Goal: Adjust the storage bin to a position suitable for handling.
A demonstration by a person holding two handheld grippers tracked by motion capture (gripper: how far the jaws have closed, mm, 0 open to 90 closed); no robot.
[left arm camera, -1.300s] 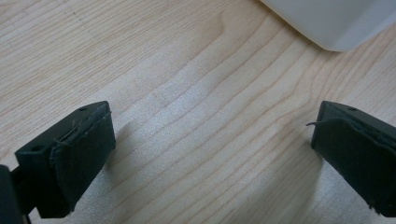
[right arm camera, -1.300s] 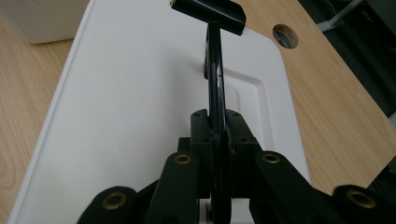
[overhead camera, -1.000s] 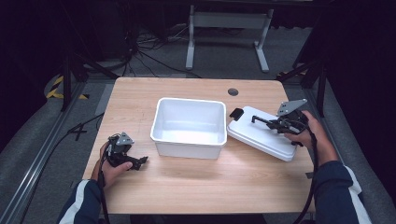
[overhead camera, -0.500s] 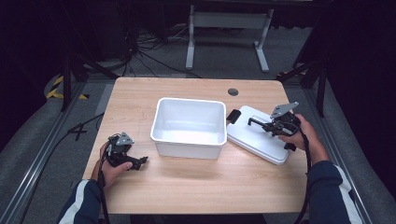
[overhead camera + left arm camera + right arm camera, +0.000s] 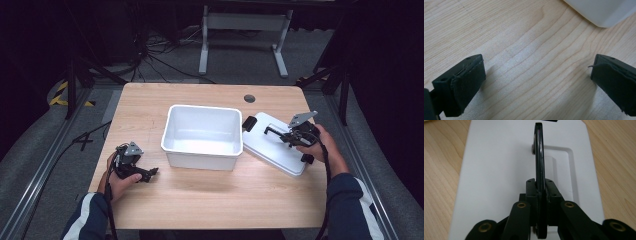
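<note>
A white plastic bin (image 5: 200,161) stands open at the table's middle. Right of it is its white lid (image 5: 272,150), whose left end with a black clip (image 5: 248,123) is close to the bin's rim. My right gripper (image 5: 286,136) is shut on the lid's upright black handle (image 5: 272,131). In the right gripper view the handle (image 5: 539,152) rises thin between the closed jaws of the right gripper (image 5: 540,187), over the lid (image 5: 499,170). My left gripper (image 5: 150,172) rests low on the wood left of the bin. Seen close, the left gripper (image 5: 536,82) is open over bare wood.
The wooden table (image 5: 210,200) has a round cable hole (image 5: 249,98) at its back. A corner of the bin (image 5: 604,12) shows at the top of the left gripper view. Cables and a metal stand (image 5: 245,30) lie on the floor beyond the table.
My right gripper and the lid it holds have shifted slightly left, toward the bin. The left gripper has stayed in place.
</note>
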